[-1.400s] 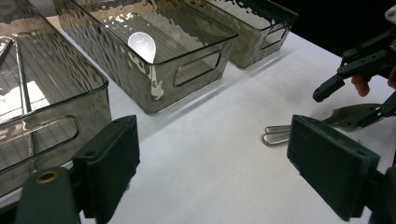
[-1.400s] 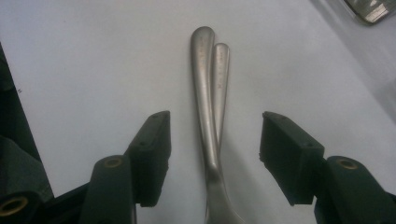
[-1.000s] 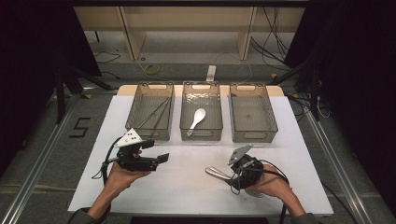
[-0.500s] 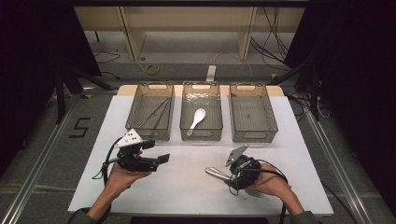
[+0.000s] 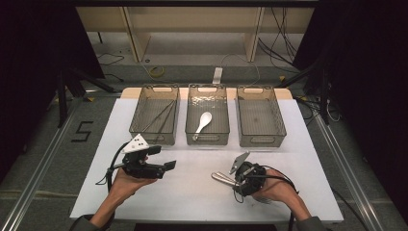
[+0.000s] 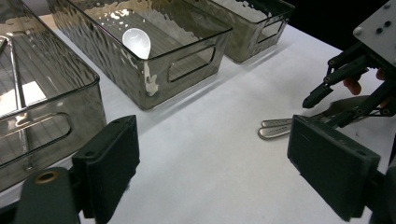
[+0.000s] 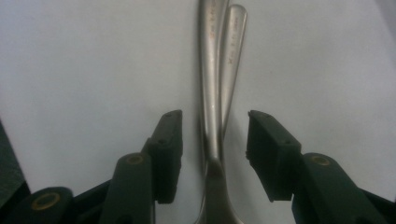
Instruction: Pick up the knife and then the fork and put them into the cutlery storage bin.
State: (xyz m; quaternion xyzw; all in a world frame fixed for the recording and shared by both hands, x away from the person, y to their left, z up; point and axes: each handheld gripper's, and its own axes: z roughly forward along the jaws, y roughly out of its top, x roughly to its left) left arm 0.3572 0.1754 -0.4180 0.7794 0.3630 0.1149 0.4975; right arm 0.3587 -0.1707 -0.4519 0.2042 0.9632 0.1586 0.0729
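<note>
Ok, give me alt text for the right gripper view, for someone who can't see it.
Two metal utensil handles lie side by side on a white table, running between the right gripper's black jaws. The jaws have just been closing around the handles, with a gap on each side and no contact yet.

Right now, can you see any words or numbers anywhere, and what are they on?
"5": black figure on the grey floor left of the table.
Stamped marks on the two metal handles between the right gripper pads: too blurred to read.
</note>
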